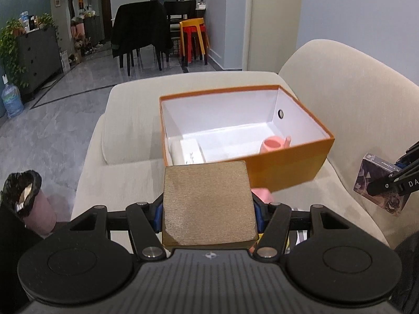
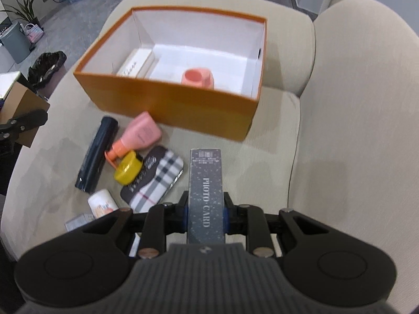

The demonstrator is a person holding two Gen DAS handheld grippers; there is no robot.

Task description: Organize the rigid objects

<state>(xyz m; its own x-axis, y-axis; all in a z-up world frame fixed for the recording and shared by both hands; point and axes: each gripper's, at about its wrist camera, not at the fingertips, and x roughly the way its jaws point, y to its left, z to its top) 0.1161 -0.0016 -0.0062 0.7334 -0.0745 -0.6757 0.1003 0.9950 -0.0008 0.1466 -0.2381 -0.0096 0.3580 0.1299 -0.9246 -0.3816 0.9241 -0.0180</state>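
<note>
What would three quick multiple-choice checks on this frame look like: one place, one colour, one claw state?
1. Where is the pink cup?
A. inside the orange box
B. on the sofa cushion beside the box
C. in the left claw

2. What colour is the round cap lying by the pink bottle?
A. blue
B. yellow
C. white

3. What does the right claw hold?
A. nothing, it is open
B. the black tube
C. the photo card box

Key: 1 A, the cup sits on the box floor. 2 B, the cap is plainly yellow. 3 C, the fingers pinch the box marked PHOTO CARD.
</note>
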